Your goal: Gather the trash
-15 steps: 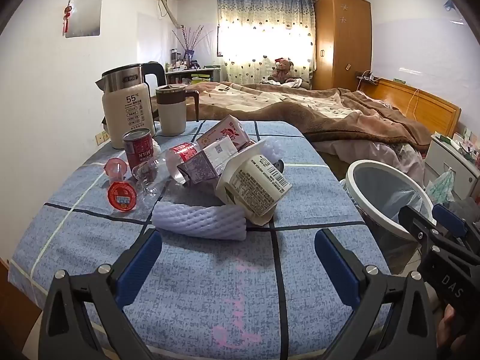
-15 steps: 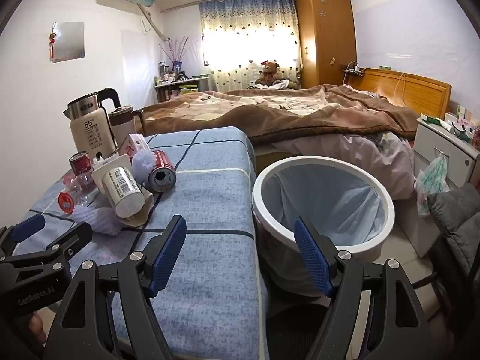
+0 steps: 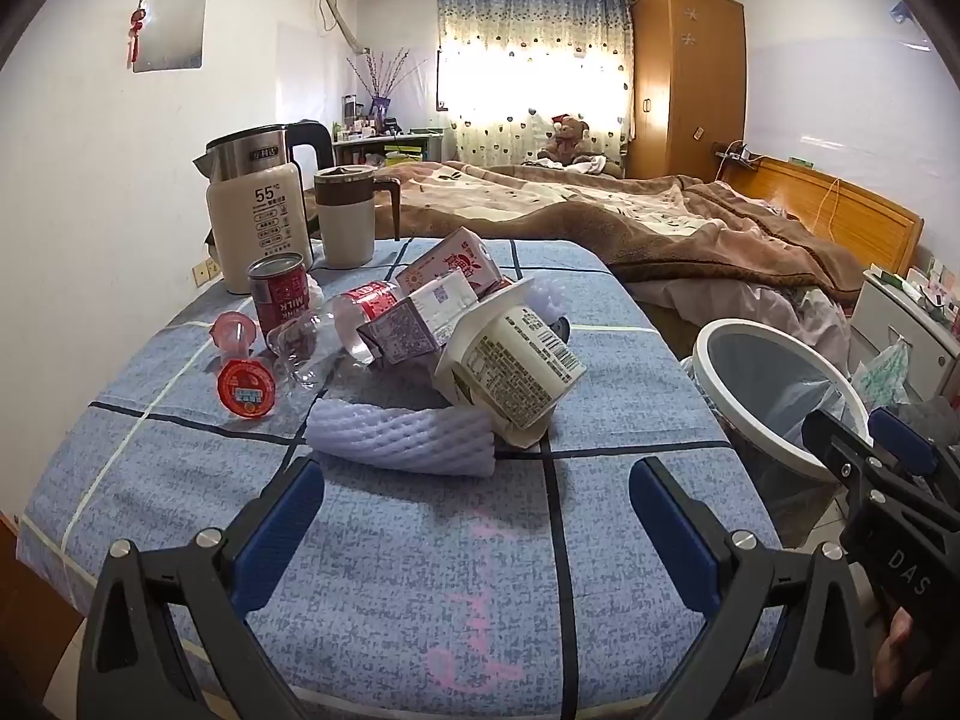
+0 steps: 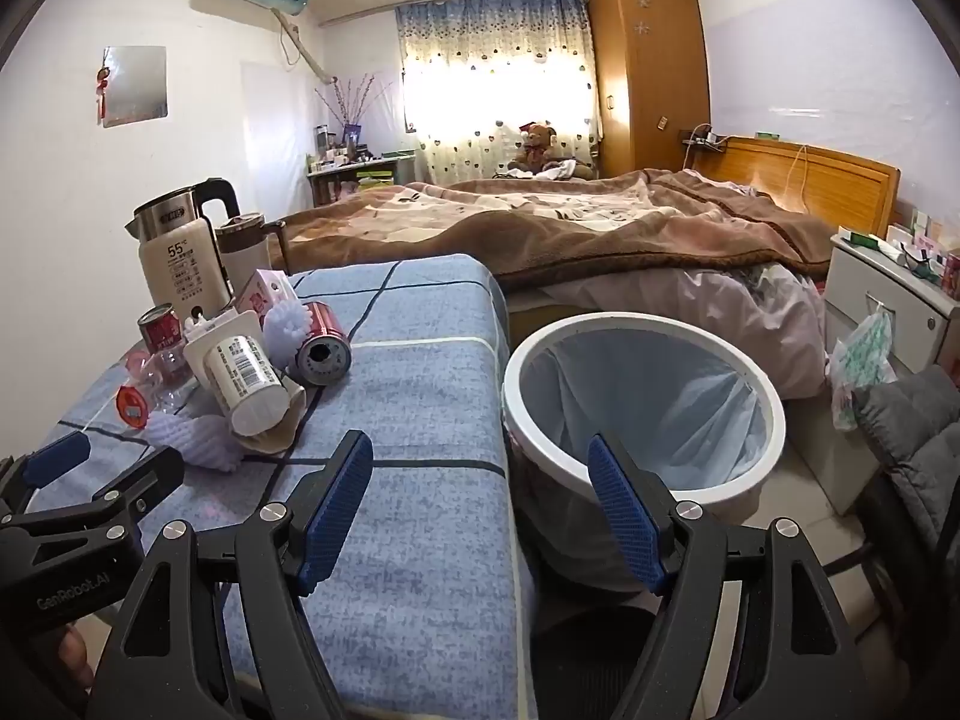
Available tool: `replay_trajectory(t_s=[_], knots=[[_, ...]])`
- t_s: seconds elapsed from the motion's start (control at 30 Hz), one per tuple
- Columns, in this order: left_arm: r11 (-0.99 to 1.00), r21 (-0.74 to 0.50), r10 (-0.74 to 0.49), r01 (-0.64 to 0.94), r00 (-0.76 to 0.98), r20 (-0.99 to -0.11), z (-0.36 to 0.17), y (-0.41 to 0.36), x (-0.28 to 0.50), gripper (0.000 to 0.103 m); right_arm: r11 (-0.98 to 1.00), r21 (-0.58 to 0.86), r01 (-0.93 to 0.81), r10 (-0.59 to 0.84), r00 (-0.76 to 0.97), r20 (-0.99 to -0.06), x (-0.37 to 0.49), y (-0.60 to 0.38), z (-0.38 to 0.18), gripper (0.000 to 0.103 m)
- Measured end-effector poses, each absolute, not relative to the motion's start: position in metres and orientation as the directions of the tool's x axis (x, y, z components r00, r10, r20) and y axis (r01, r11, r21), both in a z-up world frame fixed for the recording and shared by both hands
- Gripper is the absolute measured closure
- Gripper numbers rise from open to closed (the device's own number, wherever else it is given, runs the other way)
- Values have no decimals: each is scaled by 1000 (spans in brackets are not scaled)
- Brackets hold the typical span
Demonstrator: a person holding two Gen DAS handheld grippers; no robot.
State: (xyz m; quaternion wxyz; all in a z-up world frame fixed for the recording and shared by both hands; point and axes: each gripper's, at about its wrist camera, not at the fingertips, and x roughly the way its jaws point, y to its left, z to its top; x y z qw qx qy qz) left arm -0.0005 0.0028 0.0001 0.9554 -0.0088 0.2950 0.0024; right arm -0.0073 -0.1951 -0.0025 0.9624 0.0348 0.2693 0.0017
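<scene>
The left gripper (image 3: pixel 477 516) is hanging wide open and empty over the blue cloth (image 3: pixel 420 570); the trash pile is lying at its twelve o'clock, foam net (image 3: pixel 402 438) nearest, tub (image 3: pixel 516 366) just behind; the right gripper (image 4: pixel 480 507) is gaping empty too, with the bin (image 4: pixel 645 402) at its one o'clock.

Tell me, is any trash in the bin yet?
Nothing looks done: the bin shows only its liner. Nothing is in hand; the left hand-held gripper and right hand-held gripper are open and empty. Left: the whole pile, including the foam net, noodle cup and milk can.
</scene>
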Motion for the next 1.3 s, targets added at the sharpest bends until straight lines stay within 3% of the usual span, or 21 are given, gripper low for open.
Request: replay_trajectory(t_s=[1.3], knots=[[1000,-16,4,-16,823,-569,-3,3,-4,0,998,48,28,0,861,-509,-9,-191,-1,29]])
